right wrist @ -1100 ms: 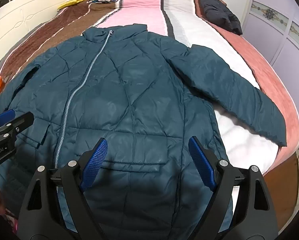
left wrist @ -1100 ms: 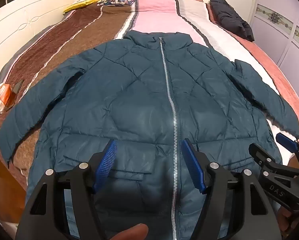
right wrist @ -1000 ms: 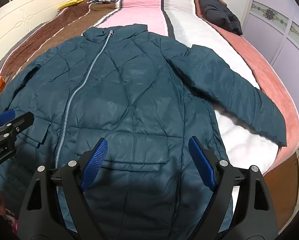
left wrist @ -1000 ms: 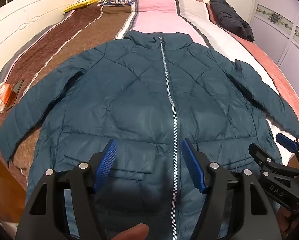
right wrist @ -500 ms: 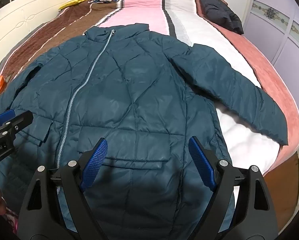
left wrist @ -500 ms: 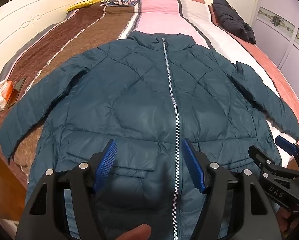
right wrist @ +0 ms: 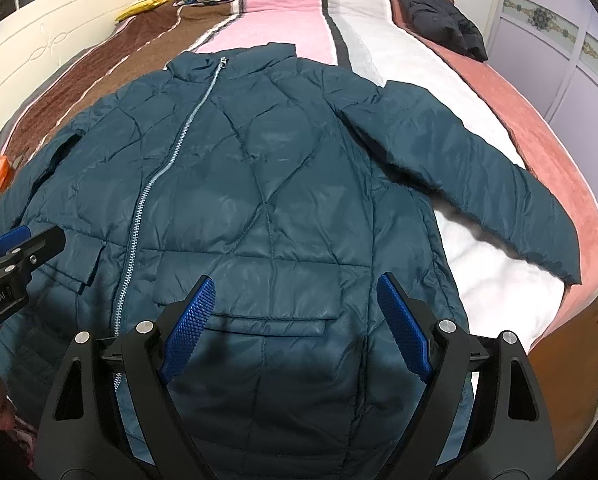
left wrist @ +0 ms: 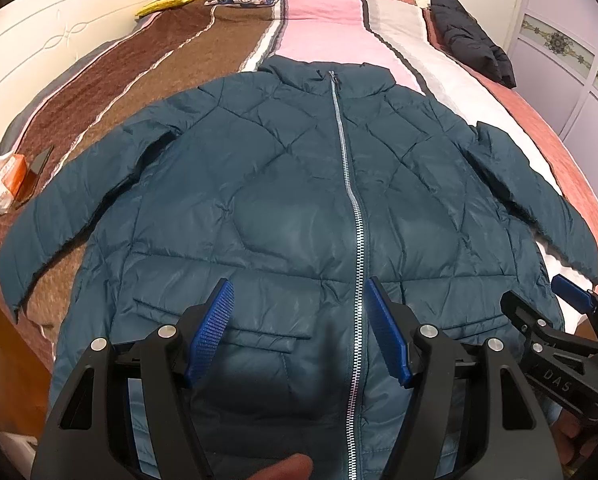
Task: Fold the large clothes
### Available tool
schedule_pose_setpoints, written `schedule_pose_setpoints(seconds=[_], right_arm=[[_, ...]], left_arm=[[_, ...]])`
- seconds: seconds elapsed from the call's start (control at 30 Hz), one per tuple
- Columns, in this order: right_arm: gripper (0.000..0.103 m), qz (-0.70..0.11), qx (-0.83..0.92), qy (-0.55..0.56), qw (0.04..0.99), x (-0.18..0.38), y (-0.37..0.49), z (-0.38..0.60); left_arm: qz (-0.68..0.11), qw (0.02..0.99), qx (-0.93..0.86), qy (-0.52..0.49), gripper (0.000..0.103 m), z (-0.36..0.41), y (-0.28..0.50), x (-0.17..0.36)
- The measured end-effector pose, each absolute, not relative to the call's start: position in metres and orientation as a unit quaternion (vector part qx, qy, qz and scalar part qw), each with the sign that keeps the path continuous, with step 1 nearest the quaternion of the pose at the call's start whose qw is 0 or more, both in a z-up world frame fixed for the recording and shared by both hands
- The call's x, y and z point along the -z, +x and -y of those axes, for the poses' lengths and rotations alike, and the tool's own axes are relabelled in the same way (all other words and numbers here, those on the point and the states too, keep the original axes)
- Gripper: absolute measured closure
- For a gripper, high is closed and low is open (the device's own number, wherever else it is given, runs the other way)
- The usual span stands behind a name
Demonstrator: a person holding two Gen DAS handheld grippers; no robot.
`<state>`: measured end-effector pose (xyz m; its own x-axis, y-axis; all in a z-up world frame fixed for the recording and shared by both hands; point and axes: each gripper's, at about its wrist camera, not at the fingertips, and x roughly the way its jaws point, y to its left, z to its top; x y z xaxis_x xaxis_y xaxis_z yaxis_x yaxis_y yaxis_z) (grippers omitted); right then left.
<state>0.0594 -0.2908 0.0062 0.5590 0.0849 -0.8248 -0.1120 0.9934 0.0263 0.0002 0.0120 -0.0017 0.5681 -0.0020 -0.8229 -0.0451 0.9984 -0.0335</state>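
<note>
Evidently no fold is yet being made: the left gripper and the right gripper are being held wide apart and empty above the hem of the dark teal quilted puffer jacket, which is lying zipped and face-up on the striped bedspread. A sleeve is probably being called for next. Beyond, the right sleeve is nearing the bed's edge; ample room is being left toward the folded black garment.

Lettering "DAS": on the black body of the right gripper, at 4 o'clock in the left wrist view. Lettering "Robot.AI", start cut off: on the left gripper, at 9 o'clock in the right wrist view.
</note>
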Motion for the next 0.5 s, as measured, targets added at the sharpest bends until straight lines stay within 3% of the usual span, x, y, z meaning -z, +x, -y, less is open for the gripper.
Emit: schedule_pose_setpoints(seconds=[0.5], right_arm=[[0.020, -0.477, -0.060, 0.009, 0.877, 0.000, 0.063, 0.303]], left_arm=[[-0.479, 0.878, -0.014, -0.017, 0.037, -0.004, 0.002, 0.009]])
